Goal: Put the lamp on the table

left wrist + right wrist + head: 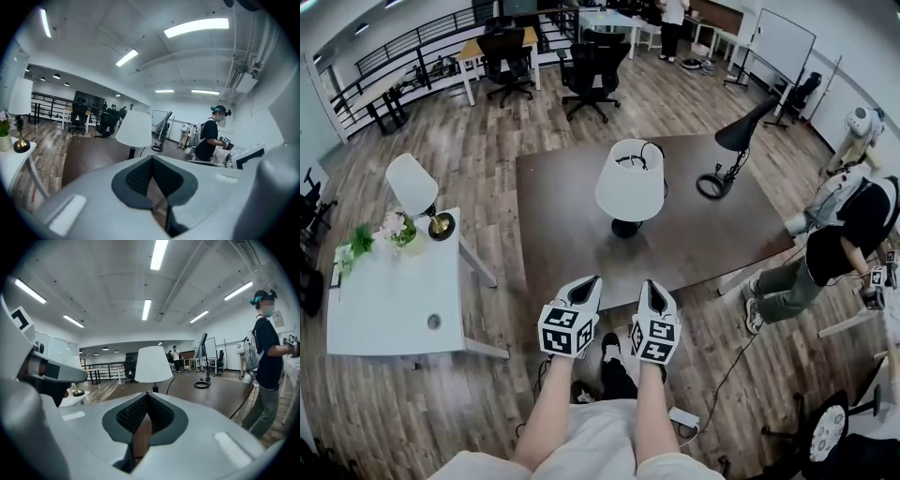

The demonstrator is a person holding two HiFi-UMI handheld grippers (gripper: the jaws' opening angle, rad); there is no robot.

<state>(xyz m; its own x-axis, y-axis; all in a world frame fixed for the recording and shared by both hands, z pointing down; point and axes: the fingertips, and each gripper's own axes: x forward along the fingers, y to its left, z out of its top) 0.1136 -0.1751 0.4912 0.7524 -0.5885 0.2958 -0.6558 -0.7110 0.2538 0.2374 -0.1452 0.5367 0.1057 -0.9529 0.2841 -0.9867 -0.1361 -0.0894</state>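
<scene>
Dark surface [572,234]: the biggest thing ahead, a brown top carrying two lamps with bare room around each.
White surface [384,300]: smaller, off to the left and apart from the dark one; its load sits along the far edge.
Big lamp [630,183]: white shade, upright near the middle of the dark surface. I judge it the task's thing, already set down (though the small lamp could equally be meant).
Desk lamp [736,141]: black, near the far right corner of the dark surface, head tilted.
Small lamp [414,187]: white shade, gold base, upright on the white surface, just beside the flowers [394,228].
Left tool [591,284]: held low, near the person's legs, short of the dark surface's near edge; jaws closed tip to tip, nothing between them, touching nothing.
Right tool [652,289]: just beside the left one, likewise closed and empty.
Why so: both aim toward the big lamp without reaching, which reads as a resting or ready pose.
</scene>
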